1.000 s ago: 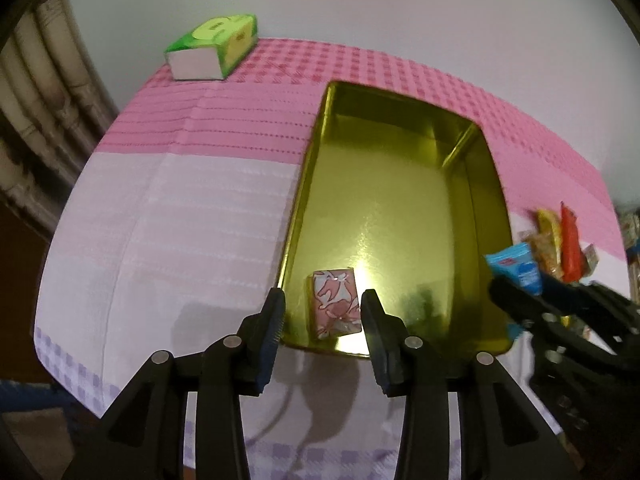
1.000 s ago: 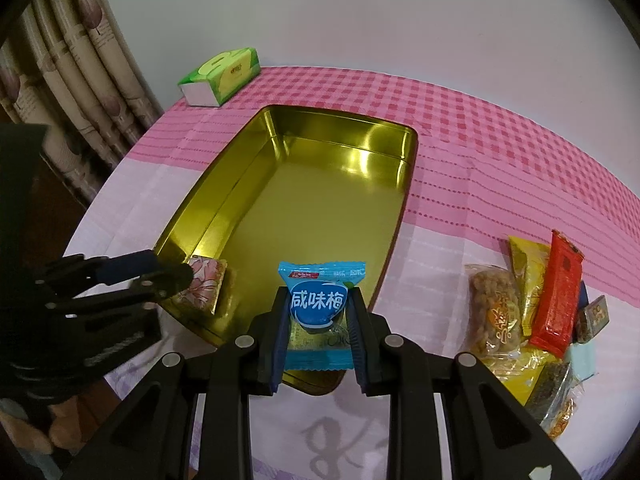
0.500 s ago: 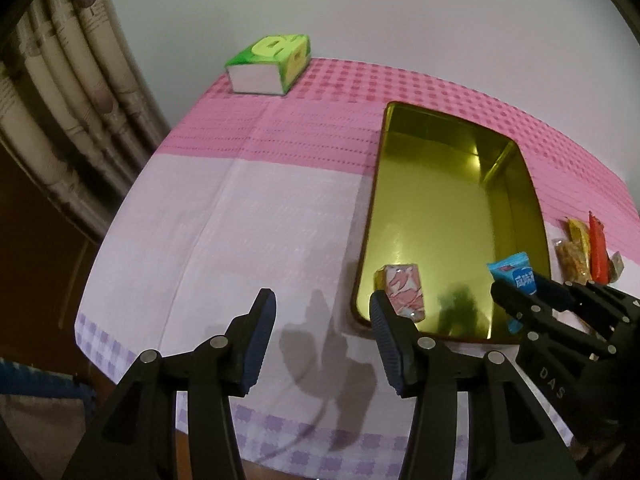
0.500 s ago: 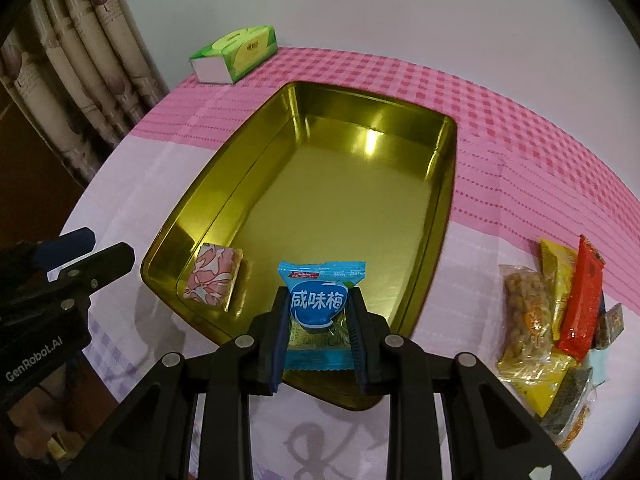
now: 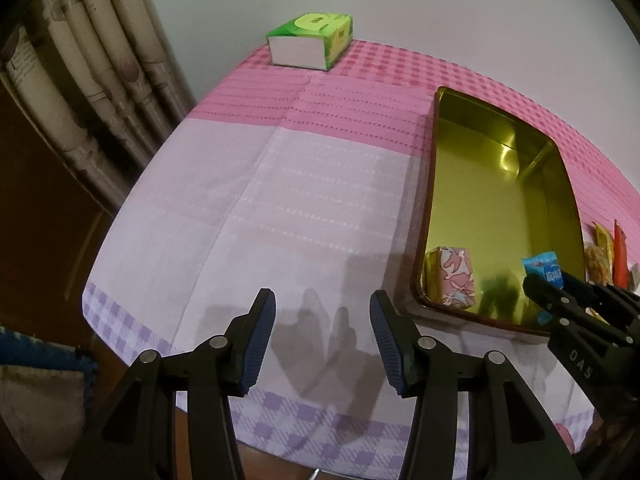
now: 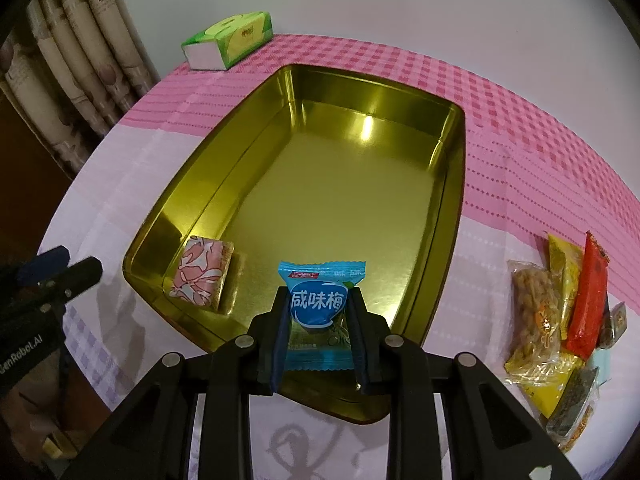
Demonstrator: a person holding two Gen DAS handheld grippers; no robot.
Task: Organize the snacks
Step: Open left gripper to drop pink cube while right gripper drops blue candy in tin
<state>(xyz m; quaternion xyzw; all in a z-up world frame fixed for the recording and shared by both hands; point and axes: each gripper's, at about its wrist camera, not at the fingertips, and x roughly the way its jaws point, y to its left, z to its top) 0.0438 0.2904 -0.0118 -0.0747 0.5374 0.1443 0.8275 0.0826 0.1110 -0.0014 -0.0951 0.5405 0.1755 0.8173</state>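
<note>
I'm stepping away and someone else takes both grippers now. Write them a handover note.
Left gripper: jaws open, nothing between them, over bare tablecloth beside the tin.
Right gripper: jaws shut on the blue plum-candy packet, above the near end of the gold rectangular metal tin.
Done: one pink floral-wrapped snack lies in the tin's near left corner.
Left: release the blue packet into the tin, then move over the pile of loose snack packets on the cloth to the tin's right.
The green tissue box at the far edge is probably not part of the job.
</note>
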